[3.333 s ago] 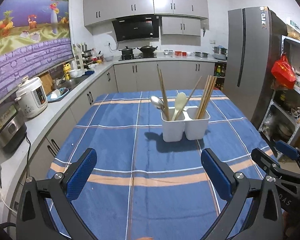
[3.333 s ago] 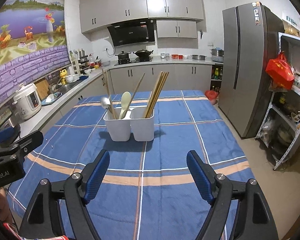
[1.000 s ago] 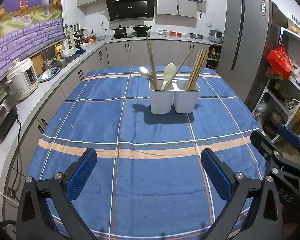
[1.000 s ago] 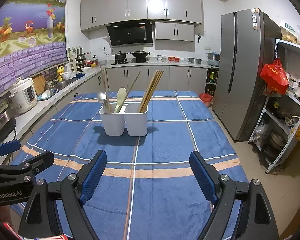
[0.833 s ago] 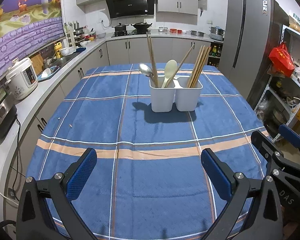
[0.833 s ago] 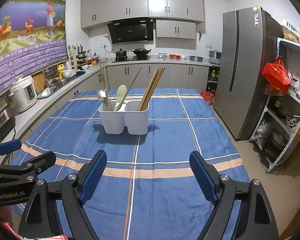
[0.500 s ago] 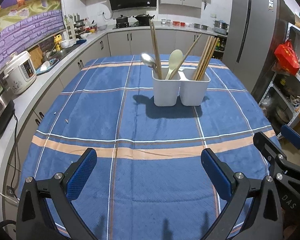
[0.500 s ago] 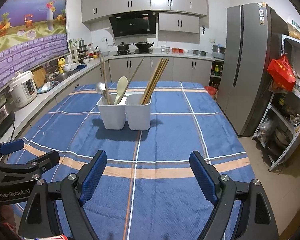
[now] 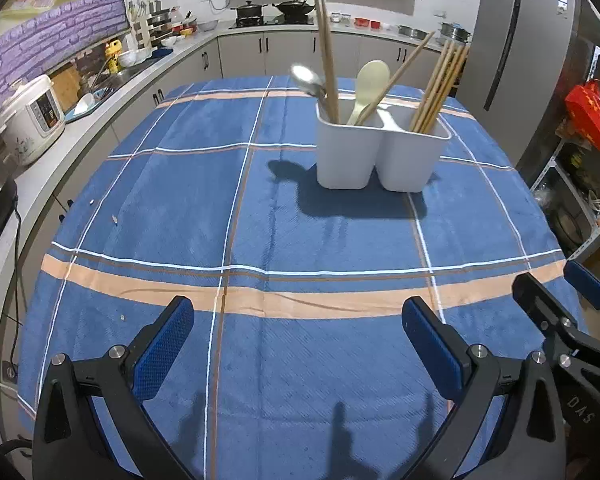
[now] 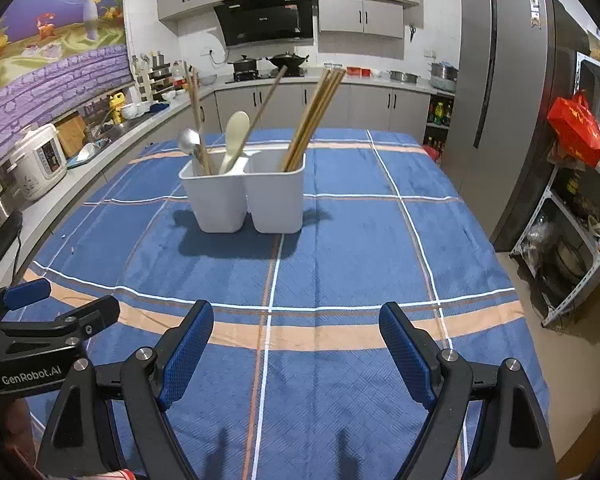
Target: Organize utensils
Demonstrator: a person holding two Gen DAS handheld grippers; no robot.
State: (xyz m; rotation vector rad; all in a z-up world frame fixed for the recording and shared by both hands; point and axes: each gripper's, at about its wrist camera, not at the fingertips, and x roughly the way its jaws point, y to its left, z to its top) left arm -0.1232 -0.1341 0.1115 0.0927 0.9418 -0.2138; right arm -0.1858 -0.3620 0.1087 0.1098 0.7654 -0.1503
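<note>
While both grippers are hovering over a blue plaid tablecloth [image 9: 300, 208], the left gripper [image 9: 298, 344] is sitting w/ its blue-padded jaws spread wide & nothing between them, and the right gripper [image 10: 296, 344] is doing the same, empty, just beside it on the right. Straight ahead of both, well apart from the fingertips, a white two-compartment utensil holder [image 10: 242, 196] is standing upright on the cloth. Its left compartment is holding a metal spoon [image 10: 189, 142], a pale spoon [image 10: 236, 128] & a few wooden chopsticks [image 9: 327, 52], all leaning. Its right compartment is holding a bundle of wooden chopsticks [image 10: 314, 118] tilting to the right. Farther beyond the holder, kitchen cabinets & a stove w/ pots are lining the back wall. Off to the grippers' left, a rice cooker [image 9: 32, 118] is sitting on the counter; off to their right, a tall grey fridge [image 10: 500, 100] is standing.
</note>
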